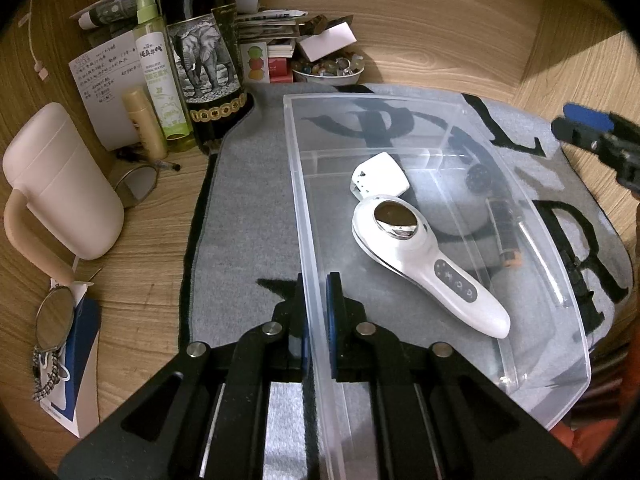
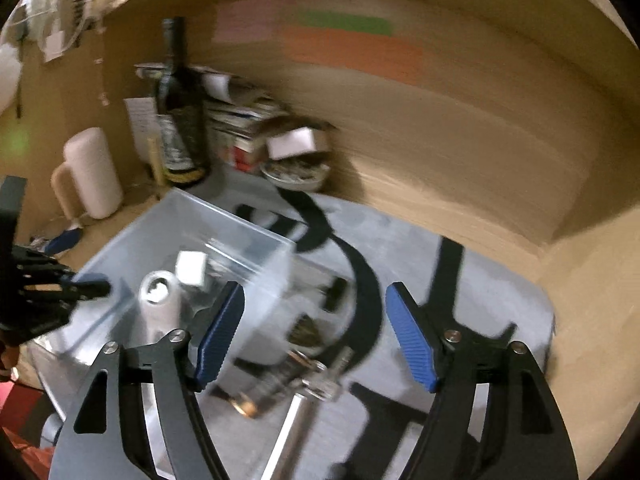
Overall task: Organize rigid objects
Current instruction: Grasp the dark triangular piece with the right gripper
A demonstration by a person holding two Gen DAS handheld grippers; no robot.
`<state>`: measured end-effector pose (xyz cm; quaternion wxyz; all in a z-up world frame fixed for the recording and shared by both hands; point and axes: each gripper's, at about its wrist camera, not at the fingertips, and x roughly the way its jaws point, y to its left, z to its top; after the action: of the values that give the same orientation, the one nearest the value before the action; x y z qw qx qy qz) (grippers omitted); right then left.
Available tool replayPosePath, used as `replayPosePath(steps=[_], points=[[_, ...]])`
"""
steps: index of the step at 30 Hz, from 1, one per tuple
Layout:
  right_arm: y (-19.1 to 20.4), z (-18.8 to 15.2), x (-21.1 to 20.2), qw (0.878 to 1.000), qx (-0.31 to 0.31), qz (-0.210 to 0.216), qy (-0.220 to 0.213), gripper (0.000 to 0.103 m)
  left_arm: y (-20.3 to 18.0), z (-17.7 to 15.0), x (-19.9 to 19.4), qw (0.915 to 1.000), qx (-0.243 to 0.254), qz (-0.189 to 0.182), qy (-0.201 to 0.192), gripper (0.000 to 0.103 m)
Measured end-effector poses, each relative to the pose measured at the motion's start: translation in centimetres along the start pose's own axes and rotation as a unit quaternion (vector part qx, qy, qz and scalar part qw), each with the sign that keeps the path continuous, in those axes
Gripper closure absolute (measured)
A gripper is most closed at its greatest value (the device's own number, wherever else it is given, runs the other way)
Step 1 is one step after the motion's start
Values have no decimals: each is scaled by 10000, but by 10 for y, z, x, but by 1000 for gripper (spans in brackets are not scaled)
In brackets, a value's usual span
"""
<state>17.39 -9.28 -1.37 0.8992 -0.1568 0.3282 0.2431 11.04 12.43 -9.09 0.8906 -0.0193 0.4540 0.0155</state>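
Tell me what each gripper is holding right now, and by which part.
The left gripper is shut on the clear plastic bin, pinching its near side wall. The right gripper is open, holding nothing.

We counted one clear plastic bin (image 1: pixel 304 208) holding one white handheld massager (image 1: pixel 424 256) and one small white gadget (image 1: pixel 380 178). Around it we saw one dark wine bottle (image 1: pixel 204 52), one green spray bottle (image 1: pixel 158 72), one cream tube (image 1: pixel 144 124), one pale jug (image 1: pixel 60 184), one bowl of beads (image 1: pixel 328 70) and two grippers, left (image 1: pixel 316 328) and right (image 2: pixel 316 340).
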Motion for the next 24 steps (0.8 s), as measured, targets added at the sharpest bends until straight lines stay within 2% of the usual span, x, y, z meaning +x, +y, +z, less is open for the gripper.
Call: replayPosePath(steps=[4, 9, 19, 22, 24], points=[[-17, -18, 15, 9992, 212, -95, 331, 32, 1, -1, -1, 10000, 0, 5, 4, 97], [-26, -41, 35, 9965, 435, -6, 714, 32, 2, -2, -2, 10000, -5, 4, 6, 97], [-10, -34, 76, 9937, 254, 479, 984, 33, 3, -4, -5, 10000, -23, 19, 38, 97], [-4, -33, 92, 9917, 170, 562, 1142, 42, 3, -4, -5, 10000, -26, 16, 45, 97], [-2, -33, 102, 9898, 121, 638, 1271, 55, 3, -4, -5, 10000, -28, 12, 55, 97]])
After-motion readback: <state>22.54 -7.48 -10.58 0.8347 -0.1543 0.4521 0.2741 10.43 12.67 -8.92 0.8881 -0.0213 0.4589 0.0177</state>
